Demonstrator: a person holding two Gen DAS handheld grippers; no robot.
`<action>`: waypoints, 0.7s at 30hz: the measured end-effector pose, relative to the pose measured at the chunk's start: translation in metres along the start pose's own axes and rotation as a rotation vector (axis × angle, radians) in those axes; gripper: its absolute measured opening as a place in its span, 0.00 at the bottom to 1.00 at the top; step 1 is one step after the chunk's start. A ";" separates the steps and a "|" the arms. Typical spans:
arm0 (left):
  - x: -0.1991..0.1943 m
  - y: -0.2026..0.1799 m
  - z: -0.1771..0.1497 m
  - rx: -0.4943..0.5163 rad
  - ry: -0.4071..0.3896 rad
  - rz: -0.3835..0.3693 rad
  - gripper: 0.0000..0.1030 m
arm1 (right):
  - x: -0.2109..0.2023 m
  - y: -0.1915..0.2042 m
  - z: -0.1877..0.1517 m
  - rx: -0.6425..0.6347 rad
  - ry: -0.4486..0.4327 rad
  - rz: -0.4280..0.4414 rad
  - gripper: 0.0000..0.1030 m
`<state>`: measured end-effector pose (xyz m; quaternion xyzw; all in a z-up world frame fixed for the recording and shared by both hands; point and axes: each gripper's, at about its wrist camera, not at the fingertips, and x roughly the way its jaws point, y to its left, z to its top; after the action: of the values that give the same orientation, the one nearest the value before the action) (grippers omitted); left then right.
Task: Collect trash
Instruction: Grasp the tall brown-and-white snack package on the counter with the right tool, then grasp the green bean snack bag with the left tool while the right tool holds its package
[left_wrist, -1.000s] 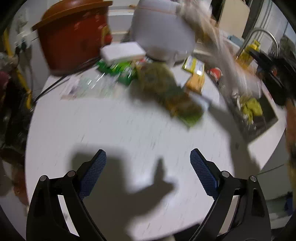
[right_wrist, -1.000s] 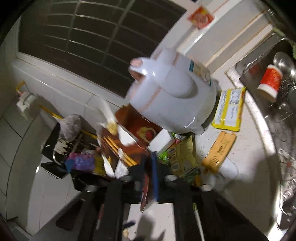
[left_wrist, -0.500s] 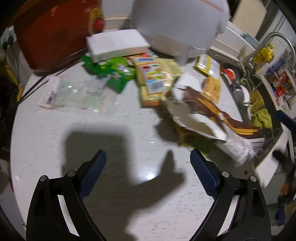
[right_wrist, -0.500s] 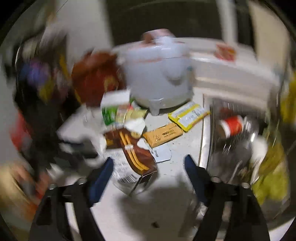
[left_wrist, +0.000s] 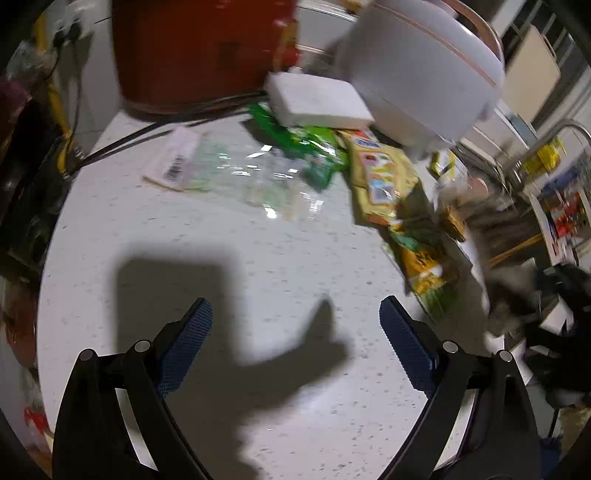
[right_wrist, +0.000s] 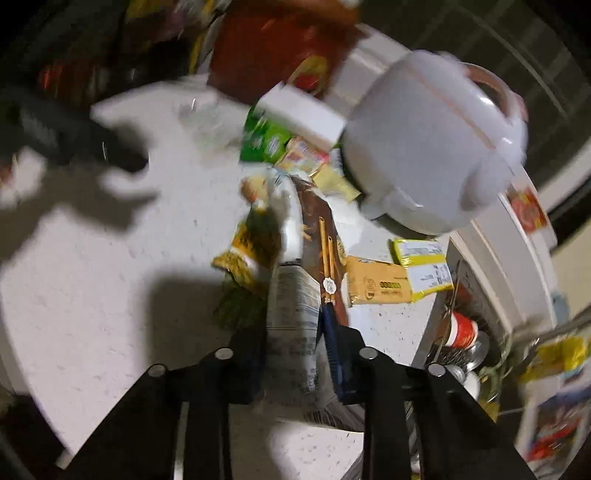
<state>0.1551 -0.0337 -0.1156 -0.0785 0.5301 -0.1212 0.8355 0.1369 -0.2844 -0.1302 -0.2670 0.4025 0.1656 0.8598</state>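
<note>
Crinkled brown wrapper (right_wrist: 295, 295) between tongs (right_wrist: 291, 332)

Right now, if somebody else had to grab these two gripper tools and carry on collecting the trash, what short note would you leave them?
Left gripper: open, empty, above bare countertop.
Right gripper: jaws have just been closing, now clamped on the brown snack wrapper, near the counter's sink side.
On the counter, not yet collected: clear plastic bag, green packet, yellow snack bag, flat tan packet, yellow sachet, all in front of the white rice cooker.
Done: nothing visibly binned. No bin in view.
</note>
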 end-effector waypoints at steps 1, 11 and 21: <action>0.003 -0.006 0.001 0.009 0.007 -0.004 0.87 | -0.014 -0.012 -0.004 0.054 -0.027 0.003 0.26; 0.055 -0.107 0.024 0.042 0.065 0.042 0.87 | -0.092 -0.083 -0.060 0.377 -0.135 -0.024 0.27; 0.088 -0.130 0.035 0.000 0.041 0.247 0.86 | -0.092 -0.088 -0.083 0.469 -0.165 0.034 0.27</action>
<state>0.2070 -0.1839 -0.1436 -0.0101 0.5527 -0.0186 0.8331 0.0740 -0.4109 -0.0740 -0.0390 0.3628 0.1032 0.9253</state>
